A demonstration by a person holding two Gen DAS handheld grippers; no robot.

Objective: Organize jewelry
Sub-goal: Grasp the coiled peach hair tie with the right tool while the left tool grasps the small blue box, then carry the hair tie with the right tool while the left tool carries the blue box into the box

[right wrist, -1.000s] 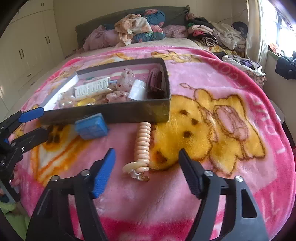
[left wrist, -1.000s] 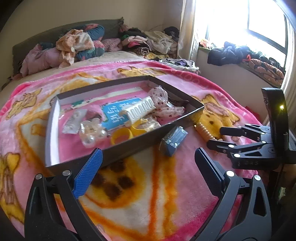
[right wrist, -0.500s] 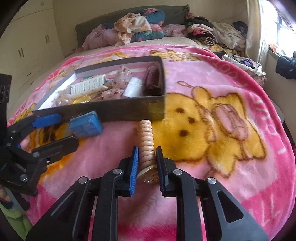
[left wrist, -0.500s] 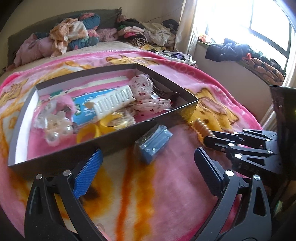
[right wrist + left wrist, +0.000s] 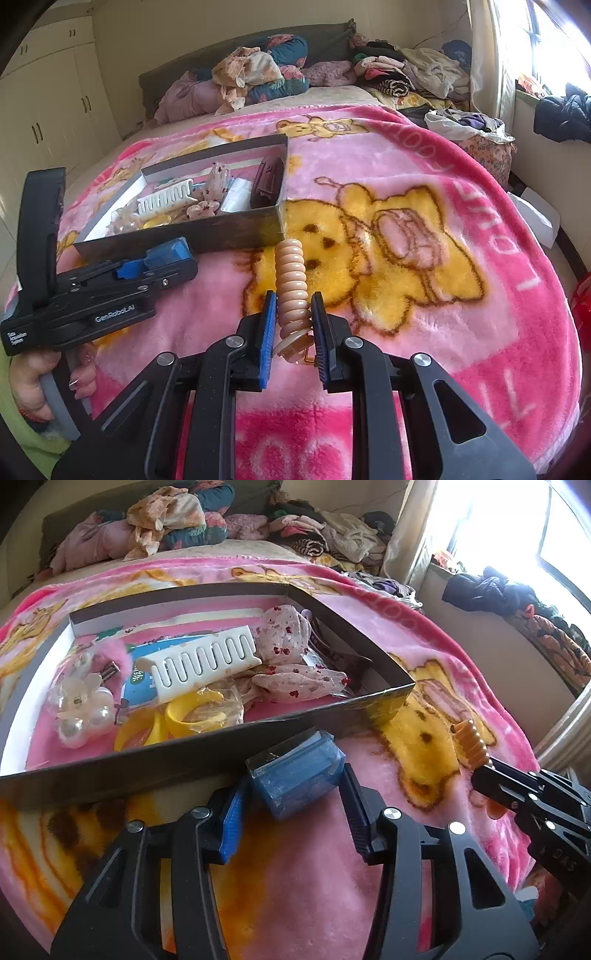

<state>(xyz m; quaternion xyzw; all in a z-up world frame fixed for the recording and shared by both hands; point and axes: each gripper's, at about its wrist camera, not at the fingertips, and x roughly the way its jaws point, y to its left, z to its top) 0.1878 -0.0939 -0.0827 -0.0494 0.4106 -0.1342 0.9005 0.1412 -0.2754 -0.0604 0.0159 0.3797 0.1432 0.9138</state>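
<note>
Jaws come first, nearest to us: our left hand-held gripper [image 5: 293, 794], spread wide a second ago, has just been closing and now stands on either side of the small blue box [image 5: 297, 775], its pads at or against the wrapped sides, the box on the blanket just in front of the tray wall. Our right hand-held gripper [image 5: 293, 325], also spread a second ago, is now pinching the near end of the peach coil hair tie [image 5: 291, 280], whose ribbed length runs away from the pads toward the tray's near corner. We judge that both loose pieces are now secured and that the next step is to carry them over the wall into the tray. Just beyond, the dark cardboard tray [image 5: 184, 755] lies on the pink cartoon blanket [image 5: 424, 295], and it is already crowded: a white comb-like clip [image 5: 205, 662], yellow bangles [image 5: 184, 716], a pearl flower piece [image 5: 83, 709] and spotted fabric bows [image 5: 295, 657]. We think free room is short, and that the near wall must be cleared without knocking it. The two tools work close together, so they could collide. Farther off, heaped clothes [image 5: 258, 81] lie at the head of the bed.
</note>
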